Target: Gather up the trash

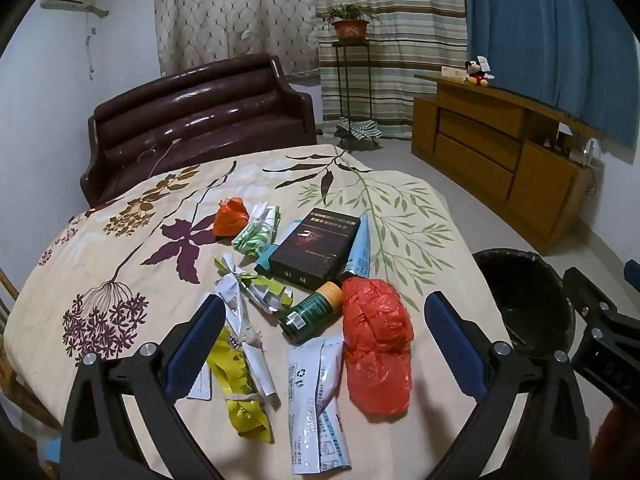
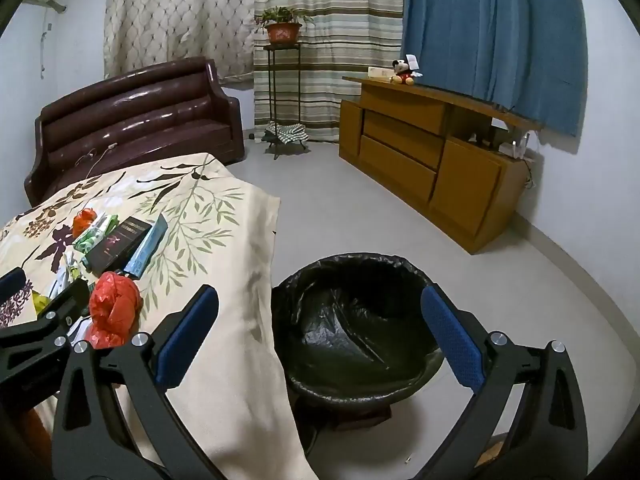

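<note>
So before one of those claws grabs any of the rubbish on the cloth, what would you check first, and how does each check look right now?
1. Left gripper open, nothing held: ok.
2. Right gripper open, nothing held: ok.
3. Trash bin lined, mouth unblocked, beside the table: ok; it looks empty.
4. Something within the left gripper's span: ok; the large red plastic bag and green bottle lie between its fingers.
5. Target lies free of neighbours: not ok; bag, bottle and white sachet touch or overlap.
6. Will the floral tablecloth stay put when an item is lifted: cannot tell.
</note>
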### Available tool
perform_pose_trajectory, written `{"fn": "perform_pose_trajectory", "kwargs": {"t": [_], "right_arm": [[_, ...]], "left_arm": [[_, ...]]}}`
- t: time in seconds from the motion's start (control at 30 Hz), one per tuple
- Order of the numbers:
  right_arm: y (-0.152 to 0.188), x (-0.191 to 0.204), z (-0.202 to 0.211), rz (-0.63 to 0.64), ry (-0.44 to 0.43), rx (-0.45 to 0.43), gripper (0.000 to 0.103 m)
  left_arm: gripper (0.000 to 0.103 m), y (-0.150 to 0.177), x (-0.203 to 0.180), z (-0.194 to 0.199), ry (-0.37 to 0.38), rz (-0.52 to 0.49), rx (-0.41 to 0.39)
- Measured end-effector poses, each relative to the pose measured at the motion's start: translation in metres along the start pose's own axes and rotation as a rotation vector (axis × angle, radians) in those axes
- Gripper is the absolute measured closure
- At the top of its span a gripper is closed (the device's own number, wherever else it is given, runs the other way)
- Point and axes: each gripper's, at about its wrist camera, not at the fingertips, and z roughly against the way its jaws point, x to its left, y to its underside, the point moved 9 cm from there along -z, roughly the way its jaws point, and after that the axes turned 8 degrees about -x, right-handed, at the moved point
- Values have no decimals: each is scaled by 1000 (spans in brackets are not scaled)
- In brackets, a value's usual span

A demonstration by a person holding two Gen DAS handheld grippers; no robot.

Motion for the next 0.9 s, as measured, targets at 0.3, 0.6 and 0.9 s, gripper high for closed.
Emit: {"fn": "perform_pose_trajectory", "kwargs": {"t": [0.3,0.6,0.9], "right_arm": [[1,2,-1,7,3,5,4],[2,3,-1,10,2,10,4],[4,6,-3,12,2,10,4]], "left_arm": [[6,0,0,0,-3,2,2],[6,3,-3,-1,2,-3,3],[6,6,-4,-3,15,-1,13]]}}
